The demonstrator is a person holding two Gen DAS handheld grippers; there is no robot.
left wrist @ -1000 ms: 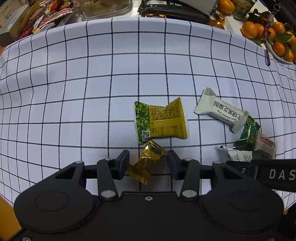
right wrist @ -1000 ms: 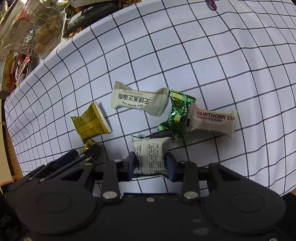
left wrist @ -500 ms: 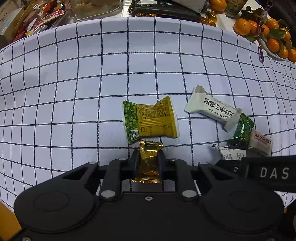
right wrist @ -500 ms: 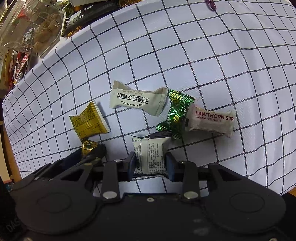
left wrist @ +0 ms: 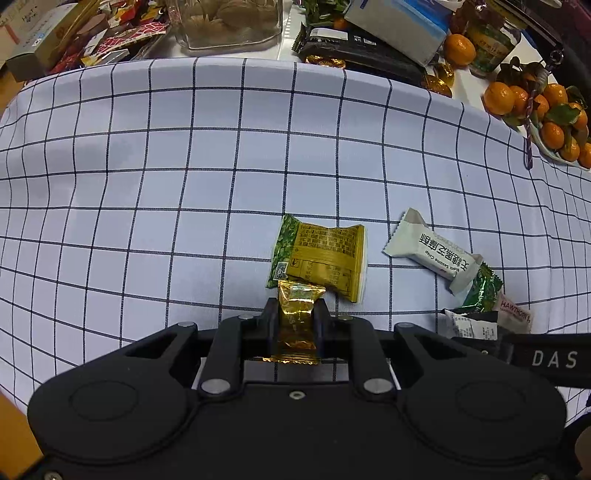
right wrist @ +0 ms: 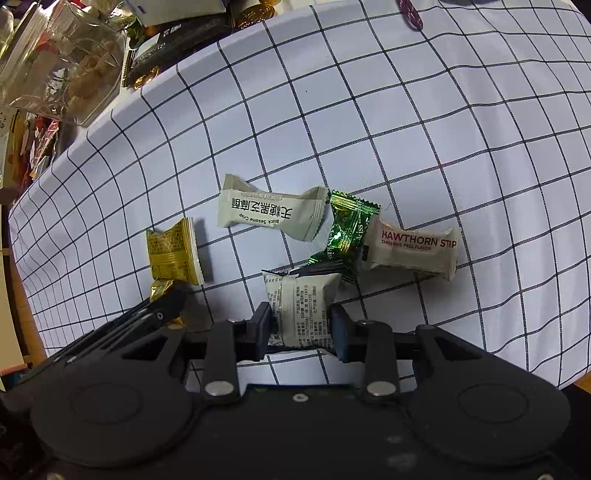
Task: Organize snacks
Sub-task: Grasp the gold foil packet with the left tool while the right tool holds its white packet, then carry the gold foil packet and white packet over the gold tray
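Note:
My left gripper (left wrist: pixel 295 317) is shut on a small gold foil candy (left wrist: pixel 297 321), held a little above the checked cloth (left wrist: pixel 184 184). Just beyond it lies a yellow and green snack pack (left wrist: pixel 321 256). My right gripper (right wrist: pixel 301 325) is shut on a pale printed snack packet (right wrist: pixel 301 306). Past that packet lie a white sesame crisp bar (right wrist: pixel 271 214), a green foil candy (right wrist: pixel 347 230) and a hawthorn strip pack (right wrist: pixel 413 245). In the right wrist view the yellow pack (right wrist: pixel 173 253) and the left gripper (right wrist: pixel 162 310) with the gold candy (right wrist: pixel 160 288) show at the left.
Along the cloth's far edge stand a clear jar (left wrist: pixel 229 22) of round snacks, a heap of wrapped snacks (left wrist: pixel 92 33), a black pack (left wrist: pixel 354 48) under a box, gold coins (left wrist: pixel 437 79) and a dish of oranges (left wrist: pixel 543 114). The right gripper's side (left wrist: pixel 546 358) reaches in at the left view's right edge.
The left jaws closed on the gold candy, which turned upright between them, and the gripper lifted slightly with it. The right gripper held still on its packet.

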